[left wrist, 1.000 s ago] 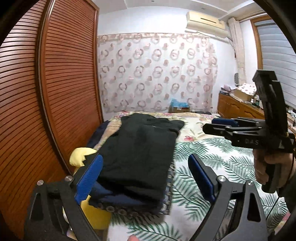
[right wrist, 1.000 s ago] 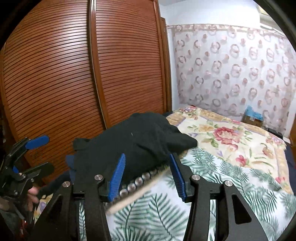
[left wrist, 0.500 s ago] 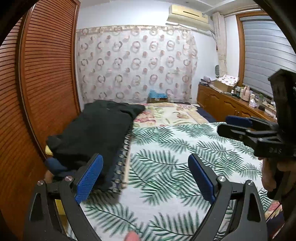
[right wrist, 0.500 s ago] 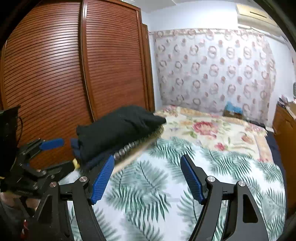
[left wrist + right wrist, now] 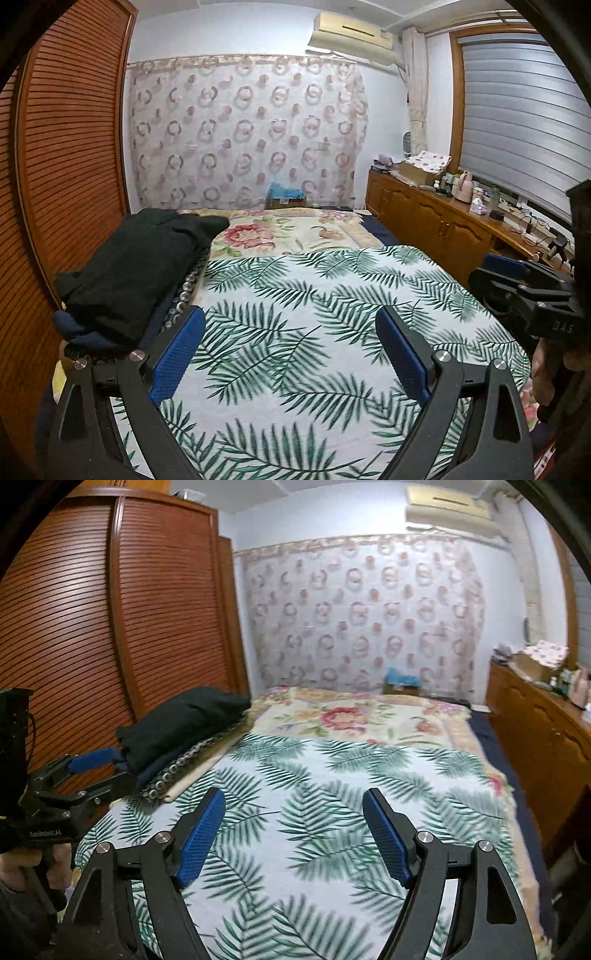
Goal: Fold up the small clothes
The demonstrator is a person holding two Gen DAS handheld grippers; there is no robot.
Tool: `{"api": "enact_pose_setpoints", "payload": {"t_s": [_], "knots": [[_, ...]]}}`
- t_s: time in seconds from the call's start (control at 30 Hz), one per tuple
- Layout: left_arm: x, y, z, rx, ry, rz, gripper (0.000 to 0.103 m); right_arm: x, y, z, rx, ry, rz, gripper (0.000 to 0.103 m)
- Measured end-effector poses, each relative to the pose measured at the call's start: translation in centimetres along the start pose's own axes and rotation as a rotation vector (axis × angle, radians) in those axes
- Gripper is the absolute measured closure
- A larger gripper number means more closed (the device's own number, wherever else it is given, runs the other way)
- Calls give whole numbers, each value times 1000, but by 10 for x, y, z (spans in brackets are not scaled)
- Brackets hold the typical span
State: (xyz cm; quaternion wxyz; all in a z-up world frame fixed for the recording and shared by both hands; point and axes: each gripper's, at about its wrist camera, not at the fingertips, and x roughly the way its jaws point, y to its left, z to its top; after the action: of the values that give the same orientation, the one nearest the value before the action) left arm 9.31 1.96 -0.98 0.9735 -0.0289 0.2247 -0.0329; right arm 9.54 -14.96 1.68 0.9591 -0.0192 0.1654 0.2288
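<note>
At the far left edge of the bed [image 5: 332,332], beside the slatted wardrobe [image 5: 70,155], the folded black garment [image 5: 136,266] lies on top of a stack of clothes [image 5: 166,764], its long axis running from near to far along that edge. The left gripper [image 5: 290,345] and right gripper [image 5: 293,825] both hover over the leaf-print cover with fingers spread wide and holding nothing. This looks like a pause between items, so the next move calls for finding another unfolded piece, none of which is visible.
</note>
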Motion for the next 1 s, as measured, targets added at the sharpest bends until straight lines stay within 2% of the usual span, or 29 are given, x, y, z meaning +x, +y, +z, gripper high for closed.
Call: {"api": "enact_pose_setpoints", "payload": {"t_s": [0.2,0.43,0.67,1.0], "knots": [[-9,-15,17,14,-33,13,9,-44,8,7,13,-73,-50,24],[-22,-18,27,7,-70,21,9,-79,14,-2,29,-116,-103,24],[-25,-17,30,1,-78,22,9,-75,30,-7,38,-119,-128,24],[-26,-16,32,0,-80,25,9,-69,20,-5,39,-111,-129,24]]}}
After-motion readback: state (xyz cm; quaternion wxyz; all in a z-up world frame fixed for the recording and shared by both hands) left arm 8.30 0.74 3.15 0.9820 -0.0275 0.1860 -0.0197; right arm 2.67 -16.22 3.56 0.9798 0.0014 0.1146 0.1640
